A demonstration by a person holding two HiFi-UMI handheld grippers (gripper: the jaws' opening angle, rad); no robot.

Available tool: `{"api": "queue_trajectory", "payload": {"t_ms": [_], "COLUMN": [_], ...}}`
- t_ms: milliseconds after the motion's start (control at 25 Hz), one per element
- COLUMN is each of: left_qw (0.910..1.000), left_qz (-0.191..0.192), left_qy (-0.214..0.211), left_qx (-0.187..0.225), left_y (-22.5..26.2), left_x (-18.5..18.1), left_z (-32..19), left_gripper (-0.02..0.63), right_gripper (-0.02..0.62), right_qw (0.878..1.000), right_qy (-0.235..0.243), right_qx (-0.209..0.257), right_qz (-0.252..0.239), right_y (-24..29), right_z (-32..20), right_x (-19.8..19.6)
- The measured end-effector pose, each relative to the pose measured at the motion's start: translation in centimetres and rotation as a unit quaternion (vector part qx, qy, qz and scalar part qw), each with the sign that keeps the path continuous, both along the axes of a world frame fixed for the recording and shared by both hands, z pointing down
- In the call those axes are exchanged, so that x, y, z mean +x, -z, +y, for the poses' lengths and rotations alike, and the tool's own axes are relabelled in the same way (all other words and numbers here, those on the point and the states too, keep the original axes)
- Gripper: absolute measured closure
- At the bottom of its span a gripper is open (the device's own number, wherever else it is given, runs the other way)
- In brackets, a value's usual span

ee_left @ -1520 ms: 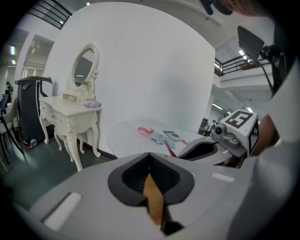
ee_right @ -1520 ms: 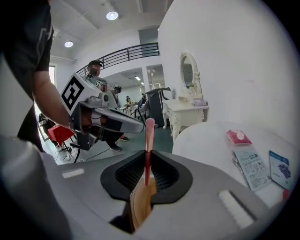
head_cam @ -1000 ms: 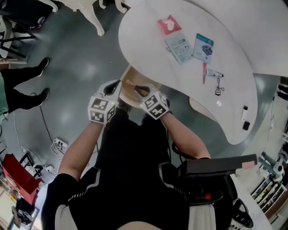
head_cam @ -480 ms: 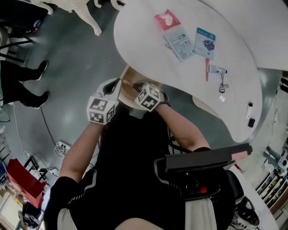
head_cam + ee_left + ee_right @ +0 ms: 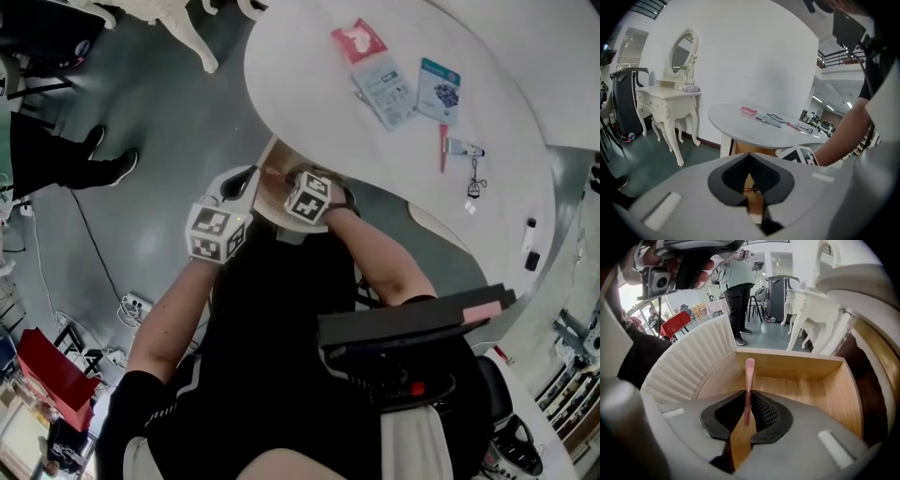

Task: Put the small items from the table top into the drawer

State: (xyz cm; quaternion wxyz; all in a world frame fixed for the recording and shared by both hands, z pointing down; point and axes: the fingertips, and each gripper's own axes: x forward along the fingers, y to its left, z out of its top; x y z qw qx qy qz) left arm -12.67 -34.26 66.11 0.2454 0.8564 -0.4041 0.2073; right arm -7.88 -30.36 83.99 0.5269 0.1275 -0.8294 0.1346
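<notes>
**A:** How far along?

**B:** Barely begun, I'd say. The white table (image 5: pixel 309 103) holds packets (image 5: pixel 386 86) and an eyelash curler (image 5: pixel 477 183), from one to three o'clock of the open drawer (image 5: pixel 272 192).

**A:** And the grippers?

**B:** The right gripper (image 5: pixel 747 404) clamps a pink stick (image 5: pixel 749 373) above the drawer, not yet released. The left gripper (image 5: pixel 749 161), at its eight o'clock, has its jaws together and holds nothing.

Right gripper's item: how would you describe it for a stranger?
Below the white curved table an open wooden drawer juts out, and the right gripper hangs over it. Its jaws clamp a thin pale pink stick with a rounded tip; the redder stick lies loose on the tabletop.
</notes>
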Motion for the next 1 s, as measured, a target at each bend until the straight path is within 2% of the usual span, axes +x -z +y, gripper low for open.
{"api": "queue_trajectory", "payload": {"t_ms": [600,840,1000], "left_qw": [0.9999,0.9997,0.9998], "left_qz": [-0.001,-0.002,-0.001], "left_qy": [0.011,0.015,0.015], "left_qx": [-0.011,-0.018,-0.017], "left_y": [-1.2,-1.4,-1.2], "left_x": [-1.4,-1.9,-1.9], "left_z": [0.5,0.5,0.1], "left_gripper": [0.607,0.607,0.606], "right_gripper": [0.549,0.549,0.549], "right_qw": [0.998,0.995,0.993], "right_qy": [0.02,0.015,0.015], "right_qx": [-0.015,-0.046,-0.05], "right_qz": [0.059,0.091,0.102], "right_y": [-3.9,-5.5,-5.9], "right_z": [-0.3,-0.5,-1.1], "right_x": [0.2,0.8,0.7]}}
